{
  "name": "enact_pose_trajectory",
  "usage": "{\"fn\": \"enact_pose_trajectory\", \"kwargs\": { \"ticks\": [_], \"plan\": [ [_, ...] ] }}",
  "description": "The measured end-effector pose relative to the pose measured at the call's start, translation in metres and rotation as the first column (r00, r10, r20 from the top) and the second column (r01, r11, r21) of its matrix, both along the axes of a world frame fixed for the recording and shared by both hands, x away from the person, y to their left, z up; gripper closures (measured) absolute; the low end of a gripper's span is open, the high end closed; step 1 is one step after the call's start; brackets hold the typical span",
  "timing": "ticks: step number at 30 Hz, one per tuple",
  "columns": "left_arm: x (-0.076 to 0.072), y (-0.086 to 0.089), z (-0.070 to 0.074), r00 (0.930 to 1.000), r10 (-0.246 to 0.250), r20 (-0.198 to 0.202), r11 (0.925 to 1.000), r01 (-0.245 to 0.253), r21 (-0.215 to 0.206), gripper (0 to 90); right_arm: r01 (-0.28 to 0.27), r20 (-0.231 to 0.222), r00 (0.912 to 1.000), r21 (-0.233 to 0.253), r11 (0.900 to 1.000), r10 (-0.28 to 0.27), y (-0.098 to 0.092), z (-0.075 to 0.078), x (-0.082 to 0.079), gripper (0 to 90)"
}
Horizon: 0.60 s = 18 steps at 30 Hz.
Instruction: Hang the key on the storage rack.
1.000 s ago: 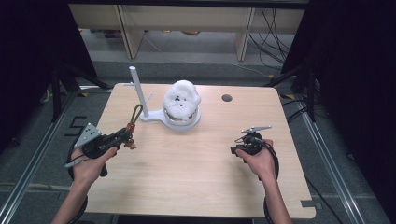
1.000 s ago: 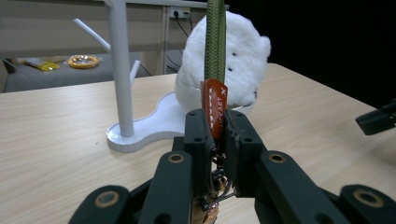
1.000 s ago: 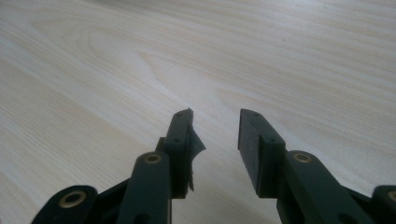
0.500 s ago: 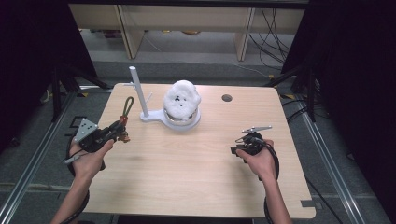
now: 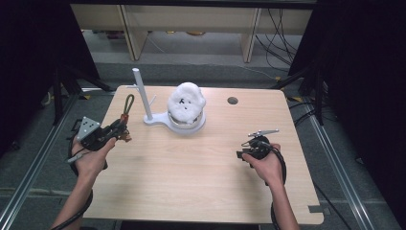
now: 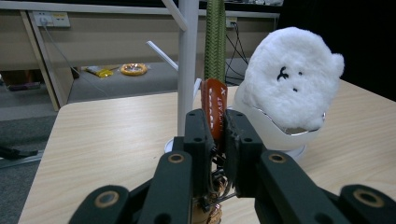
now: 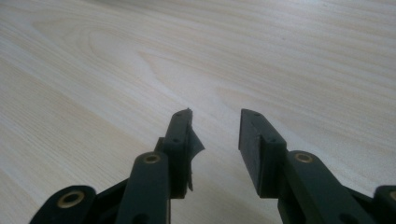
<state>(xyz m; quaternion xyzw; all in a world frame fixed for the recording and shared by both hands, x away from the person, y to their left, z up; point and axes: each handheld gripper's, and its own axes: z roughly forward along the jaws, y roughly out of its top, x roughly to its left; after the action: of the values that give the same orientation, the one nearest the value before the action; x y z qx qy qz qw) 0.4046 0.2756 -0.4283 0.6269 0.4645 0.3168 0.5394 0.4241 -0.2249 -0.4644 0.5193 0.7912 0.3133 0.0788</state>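
Note:
My left gripper [image 5: 118,128] [image 6: 215,122] is shut on an orange tag [image 6: 214,108] that carries an olive-green braided loop strap [image 5: 127,104] [image 6: 215,39]. The strap stands up from the jaws, just left of a white stand with a post and pegs [image 5: 142,94] [image 6: 187,65]. A fluffy white plush with a small black face [image 5: 186,102] [image 6: 290,77] sits on the stand's round white base [image 5: 187,125]. My right gripper [image 5: 241,155] [image 7: 215,123] hovers low over bare table at the right, jaws apart with nothing between them.
The light wooden table [image 5: 191,172] has a round cable hole [image 5: 232,100] at the back right. Dark curtains flank both sides, and wooden furniture legs and cables stand on the floor beyond the far edge. A metal rail runs along each side of the table.
My left gripper has drawn back to the left, away from the stand, still holding the tagged strap. The right gripper has stayed in place.

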Motion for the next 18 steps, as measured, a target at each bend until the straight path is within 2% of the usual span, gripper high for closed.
{"fn": "enact_pose_trajectory", "kwargs": {
  "ticks": [9,16,18],
  "plan": [
    [0.011,0.005,0.007,0.9999,0.008,0.011,0.9992,-0.007,-0.038,79.4,-0.002,-0.001,1.0000,0.001,1.000,0.002,0.000,0.000,0.000,65.6],
    [0.019,0.006,0.011,0.9999,0.010,0.012,0.9988,-0.009,-0.048,79.4,-0.004,-0.012,0.9999,0.008,1.000,0.004,0.000,0.000,0.001,65.6],
    [0.020,0.006,0.011,0.9999,0.014,0.009,0.9985,-0.014,-0.053,79.4,0.014,0.012,0.9998,0.002,1.000,-0.014,0.001,-0.001,0.000,65.6]
  ]
}}
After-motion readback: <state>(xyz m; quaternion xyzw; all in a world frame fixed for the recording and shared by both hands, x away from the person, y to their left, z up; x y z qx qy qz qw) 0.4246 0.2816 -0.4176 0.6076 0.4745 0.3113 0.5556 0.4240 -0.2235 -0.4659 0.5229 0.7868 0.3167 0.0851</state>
